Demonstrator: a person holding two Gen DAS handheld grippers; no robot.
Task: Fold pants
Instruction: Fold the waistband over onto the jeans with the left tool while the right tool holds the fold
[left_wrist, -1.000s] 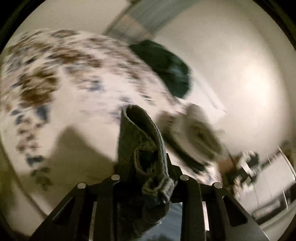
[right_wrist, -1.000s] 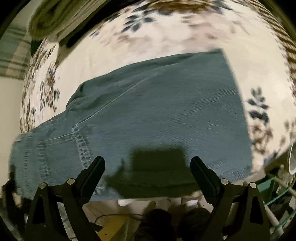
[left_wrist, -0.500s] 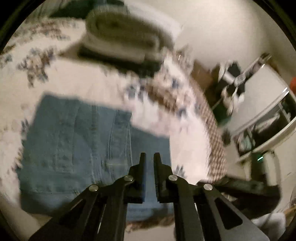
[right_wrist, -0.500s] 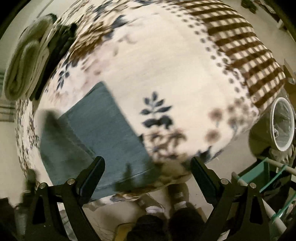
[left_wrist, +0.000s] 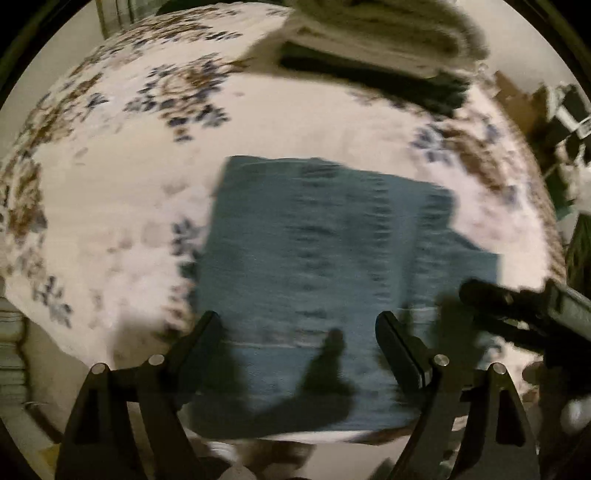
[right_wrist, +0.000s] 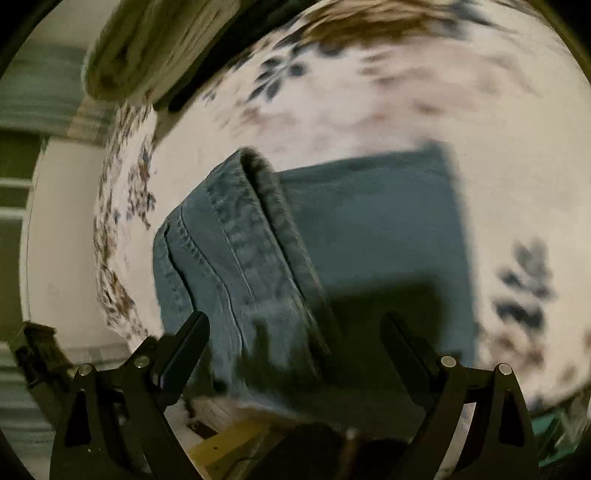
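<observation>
Denim: blue jeans (left_wrist: 325, 266) are laid folded on the bed's floral cover (left_wrist: 110, 192), near its front edge.
Fold shape: a rough rectangle is seen from the left wrist; from the right wrist a stitched seam and thick hem (right_wrist: 258, 236) are seen lying over a flat layer.
Left gripper (left_wrist: 299, 332): its jaws are opening, spread wide above the jeans, with nothing pressed between them.
Right gripper (right_wrist: 295, 332): its jaws are held wide over the jeans' hem; no cloth is pinched.
Surroundings: rolled pale bedding (left_wrist: 388, 26) on a dark cloth (left_wrist: 388, 81) is seen at the bed's far side.
Hard to make out: both views are blurred; furniture past the bed cannot be identified.
</observation>
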